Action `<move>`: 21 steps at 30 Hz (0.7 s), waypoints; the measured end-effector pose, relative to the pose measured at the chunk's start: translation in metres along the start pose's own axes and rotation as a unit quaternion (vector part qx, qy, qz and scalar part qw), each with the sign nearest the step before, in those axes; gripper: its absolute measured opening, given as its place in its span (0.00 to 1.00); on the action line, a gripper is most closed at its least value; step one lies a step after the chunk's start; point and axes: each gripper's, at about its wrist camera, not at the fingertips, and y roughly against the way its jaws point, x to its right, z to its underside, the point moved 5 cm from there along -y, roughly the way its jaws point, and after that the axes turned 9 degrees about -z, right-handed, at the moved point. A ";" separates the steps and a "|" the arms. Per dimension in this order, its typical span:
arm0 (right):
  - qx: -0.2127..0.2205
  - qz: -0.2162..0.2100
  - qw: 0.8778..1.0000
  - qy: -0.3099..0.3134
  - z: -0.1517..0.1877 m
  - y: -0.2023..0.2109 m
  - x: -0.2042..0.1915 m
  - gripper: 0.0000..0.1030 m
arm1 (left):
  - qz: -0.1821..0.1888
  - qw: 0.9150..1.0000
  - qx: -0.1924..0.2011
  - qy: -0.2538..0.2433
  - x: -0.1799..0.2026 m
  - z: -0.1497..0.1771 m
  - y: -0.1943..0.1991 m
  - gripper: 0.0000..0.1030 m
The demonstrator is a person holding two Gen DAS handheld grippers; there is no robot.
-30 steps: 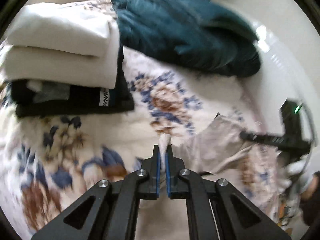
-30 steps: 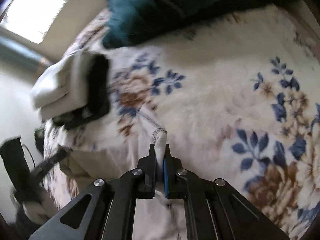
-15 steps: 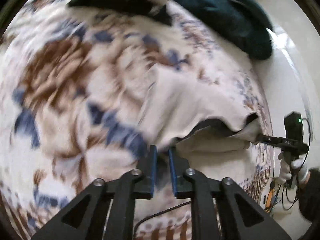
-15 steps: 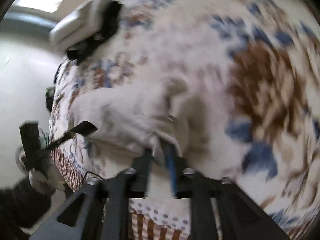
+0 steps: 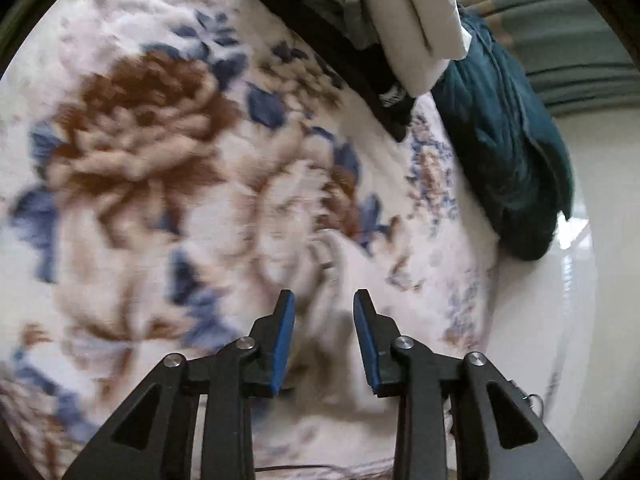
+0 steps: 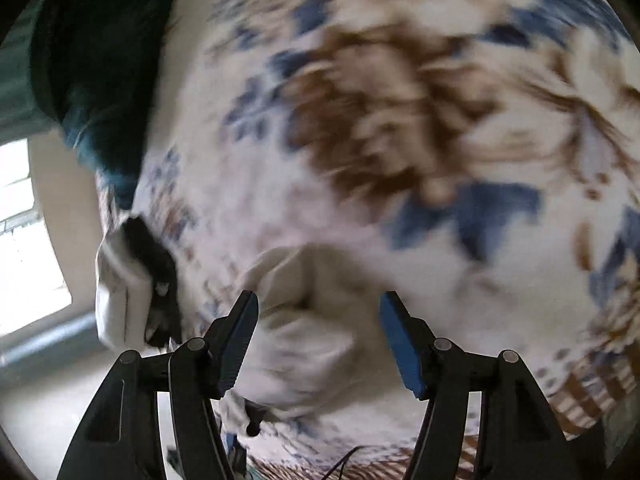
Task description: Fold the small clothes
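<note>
left hand-held gripper (image 5: 323,300): jaws apart, blue pads showing, nothing between them; hovers over the garment's edge
right hand-held gripper (image 6: 318,300): jaws spread wide, wider than the left, nothing pinched; garment lies under the gap
beige garment (image 6: 304,328): small, pale beige, bunched and creased on the blanket; in right wrist view at 6 o'clock, between and below the fingers; in left wrist view (image 5: 340,280) a pale fold running from centre toward 6 o'clock, blurred, edges hard to trace
contact: cannot tell if either gripper's fingers touch the cloth
floral blanket (image 5: 140,140): cream with brown flowers and blue leaves, covers the bed, fills most of both views; motion blur in both
folded stack (image 5: 416,24): white folded pieces on top of black folded pieces, at 12 to 1 o'clock in left wrist view; in right wrist view (image 6: 120,304) at 8 o'clock, near the bed's edge
teal blanket (image 5: 508,152): dark teal bundle at 2 to 3 o'clock in left wrist view, just beside the stack; in right wrist view (image 6: 96,80) at 10 o'clock
garment vs stack: apart, blanket showing between them
window (image 6: 24,240): bright, at 9 o'clock in right wrist view
curtain (image 5: 568,60): grey-green folds at 2 o'clock in left wrist view
</note>
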 end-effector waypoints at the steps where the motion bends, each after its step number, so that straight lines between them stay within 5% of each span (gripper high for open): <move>1: -0.019 0.017 1.000 0.010 0.005 -0.009 -0.006 0.64 | -0.004 1.000 -0.007 0.005 0.001 0.001 -0.003 0.27; 4: -0.066 0.115 0.988 0.078 0.023 -0.030 -0.008 0.63 | -0.035 0.999 -0.032 -0.013 0.005 0.015 -0.014 0.27; 7: -0.064 0.206 0.971 0.108 0.025 -0.029 0.011 0.63 | -0.125 0.986 -0.063 -0.095 -0.001 0.044 -0.021 0.27; 9: -0.062 0.173 0.979 0.084 0.025 -0.023 0.023 0.63 | -0.121 0.984 -0.073 -0.109 -0.005 0.054 -0.018 0.27; 11: -0.060 0.105 0.991 0.065 0.028 -0.019 0.023 0.64 | -0.075 0.991 -0.071 -0.086 -0.009 0.061 -0.007 0.27; 15: -0.088 0.042 0.993 0.069 0.040 -0.031 0.019 0.64 | -0.002 0.998 -0.050 -0.035 -0.009 0.056 0.005 0.27; 18: -0.120 0.048 0.989 0.065 0.052 -0.050 0.021 0.62 | 0.013 0.999 -0.040 -0.004 -0.005 0.046 -0.003 0.27; 19: -0.122 0.045 0.989 0.063 0.055 -0.054 0.021 0.57 | 0.022 0.999 -0.035 0.008 -0.001 0.042 -0.007 0.27; 21: -0.114 0.047 0.990 0.068 0.056 -0.051 0.021 0.08 | 0.038 0.999 -0.013 0.022 0.008 0.037 -0.008 0.22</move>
